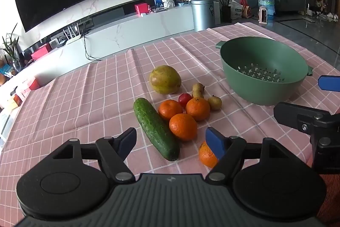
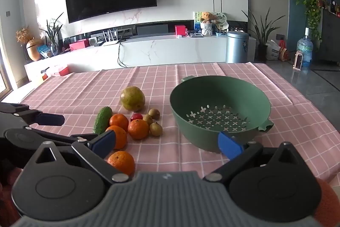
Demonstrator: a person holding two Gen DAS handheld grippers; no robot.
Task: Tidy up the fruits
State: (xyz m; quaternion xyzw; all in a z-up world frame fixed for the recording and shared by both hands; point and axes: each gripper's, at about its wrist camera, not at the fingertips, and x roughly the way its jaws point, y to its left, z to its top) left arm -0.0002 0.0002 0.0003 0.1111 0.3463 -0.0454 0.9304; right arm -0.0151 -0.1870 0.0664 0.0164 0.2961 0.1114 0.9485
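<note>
A green colander (image 1: 244,78) (image 2: 187,120) stands with nothing in it on the pink checked cloth, right of the fruit pile. The pile holds a big yellow-green fruit (image 1: 164,79) (image 2: 132,98), a cucumber (image 1: 155,128) (image 2: 103,119), several oranges (image 1: 197,109) (image 2: 138,128), a small red fruit (image 1: 184,99) and small brownish fruits (image 1: 214,102) (image 2: 156,129). My left gripper (image 1: 172,142) hangs open just short of the cucumber and nearest oranges, with nothing between its fingers. My right gripper (image 2: 167,143) is open too, one pad in front of the colander's near wall.
The pink cloth (image 1: 85,99) covers the table, with bare cloth left of the cucumber and behind the pile. The right gripper's fingers (image 1: 297,114) show at the right edge of the left wrist view. Beyond the table are a TV wall, a low cabinet and a metal bin (image 2: 237,46).
</note>
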